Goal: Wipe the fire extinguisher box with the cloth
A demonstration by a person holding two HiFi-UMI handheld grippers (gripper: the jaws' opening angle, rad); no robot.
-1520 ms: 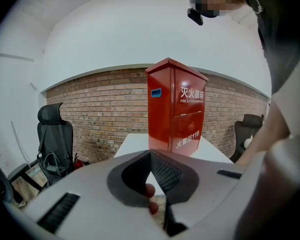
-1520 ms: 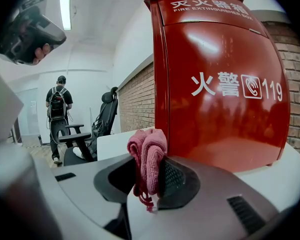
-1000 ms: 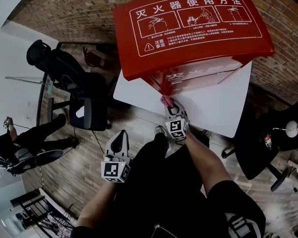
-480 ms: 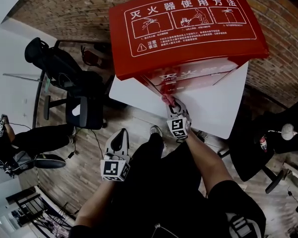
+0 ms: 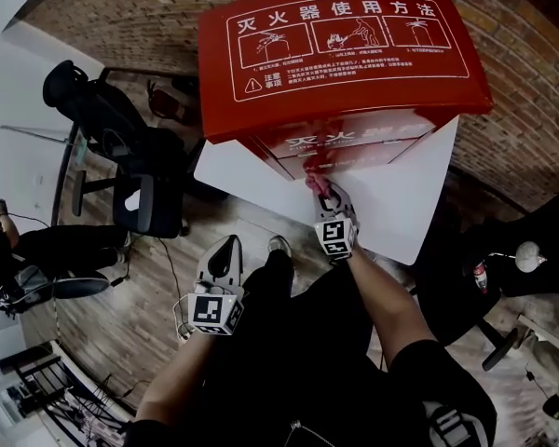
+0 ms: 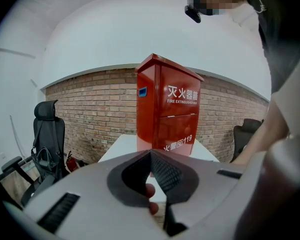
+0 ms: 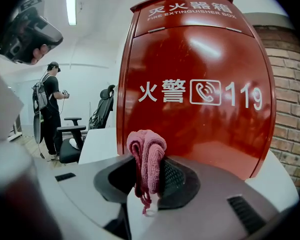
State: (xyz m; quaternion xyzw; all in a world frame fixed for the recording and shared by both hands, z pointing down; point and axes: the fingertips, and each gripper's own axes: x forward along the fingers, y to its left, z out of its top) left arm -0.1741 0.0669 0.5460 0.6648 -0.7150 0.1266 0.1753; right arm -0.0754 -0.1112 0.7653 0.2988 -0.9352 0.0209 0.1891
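Observation:
The red fire extinguisher box [image 5: 340, 59] stands upright on a white table [image 5: 405, 208], with white Chinese print on its top. In the right gripper view its front [image 7: 195, 84] fills the frame, marked 119. My right gripper [image 5: 326, 196] is shut on a pink knitted cloth [image 5: 314, 184] low at the box's front; the folded cloth [image 7: 146, 151] sticks up between the jaws of the right gripper [image 7: 149, 173]. Whether it touches the box I cannot tell. My left gripper [image 5: 225, 250] hangs lower left over the floor, well away from the box [image 6: 167, 109]. That left gripper [image 6: 151, 156] is shut on nothing.
A brick wall [image 5: 121, 7] runs behind the box. Black office chairs [image 5: 121, 138] stand to the left, another chair [image 5: 531, 250] to the right. A person [image 7: 50, 111] stands far off at the left. Wooden floor [image 5: 121, 324] lies below.
My right gripper with the cloth has shifted slightly rightward along the lower front of the box. The left gripper has hardly moved. The head view has drifted a little.

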